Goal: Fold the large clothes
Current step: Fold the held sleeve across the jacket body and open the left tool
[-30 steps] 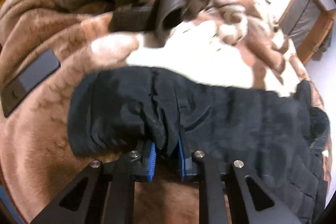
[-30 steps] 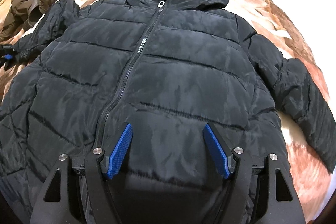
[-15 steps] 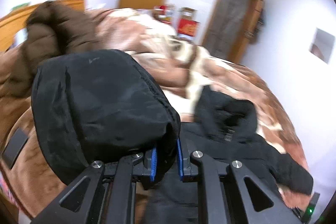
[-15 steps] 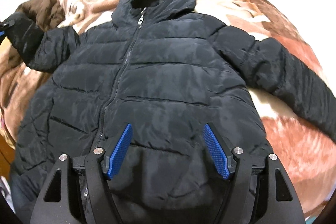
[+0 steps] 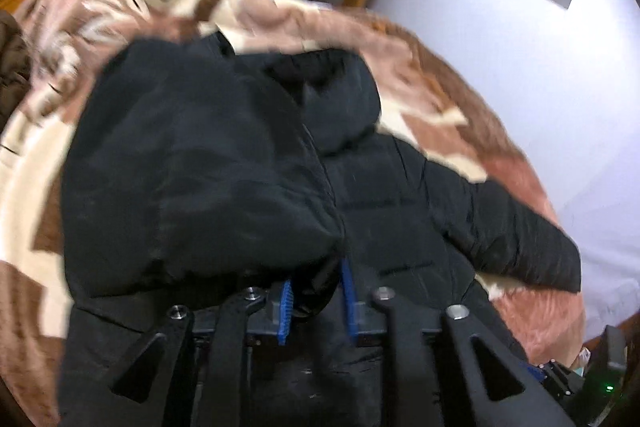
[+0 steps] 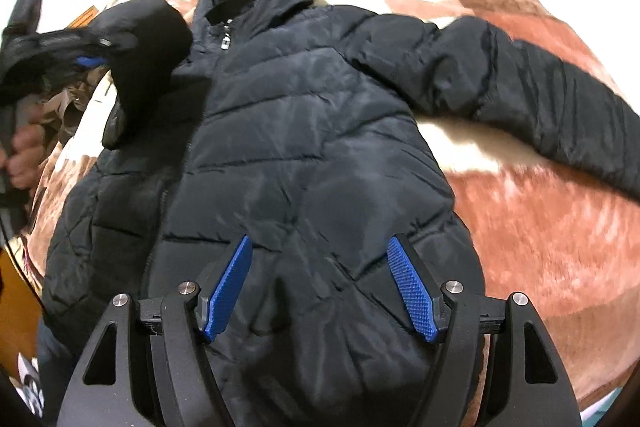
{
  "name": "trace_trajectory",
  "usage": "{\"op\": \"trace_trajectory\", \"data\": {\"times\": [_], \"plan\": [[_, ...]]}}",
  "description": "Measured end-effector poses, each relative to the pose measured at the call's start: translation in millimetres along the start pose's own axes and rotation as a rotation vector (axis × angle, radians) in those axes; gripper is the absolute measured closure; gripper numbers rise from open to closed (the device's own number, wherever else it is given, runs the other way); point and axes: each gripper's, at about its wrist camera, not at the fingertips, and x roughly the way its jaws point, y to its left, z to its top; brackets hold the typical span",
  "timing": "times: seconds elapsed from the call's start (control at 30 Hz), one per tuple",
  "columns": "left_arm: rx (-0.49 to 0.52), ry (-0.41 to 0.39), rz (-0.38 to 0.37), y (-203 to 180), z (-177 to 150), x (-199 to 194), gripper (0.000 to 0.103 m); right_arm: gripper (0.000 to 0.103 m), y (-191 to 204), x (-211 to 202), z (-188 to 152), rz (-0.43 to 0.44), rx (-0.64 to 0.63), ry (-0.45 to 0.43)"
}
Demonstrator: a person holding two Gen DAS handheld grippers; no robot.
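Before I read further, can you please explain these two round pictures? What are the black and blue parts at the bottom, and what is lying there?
There is no robot. A person holds a two-finger gripper in each hand, and a wide-angle camera on each looks along its blue fingers.

The left camera shows the left gripper. Its jaws are opening, with the cuff of the left sleeve between them, brought over the jacket.

The right camera shows the right gripper, open and empty, above the black puffer jacket. The jacket lies zipped on a brown and cream blanket. The other sleeve lies stretched out.
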Motion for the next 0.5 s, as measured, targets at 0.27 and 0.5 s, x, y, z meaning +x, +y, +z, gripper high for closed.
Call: {"op": "trace_trajectory", "data": {"times": [0.27, 0.5], "plan": [[-0.005, 0.04, -0.162, -32, -13, 15, 0.026, 0.032, -17, 0, 3, -0.005, 0.047, -0.025], [0.071, -0.088, -0.113, -15, -4, -36, 0.026, 0.032, -7, -5, 21, -0.006, 0.036, -0.061]]}}
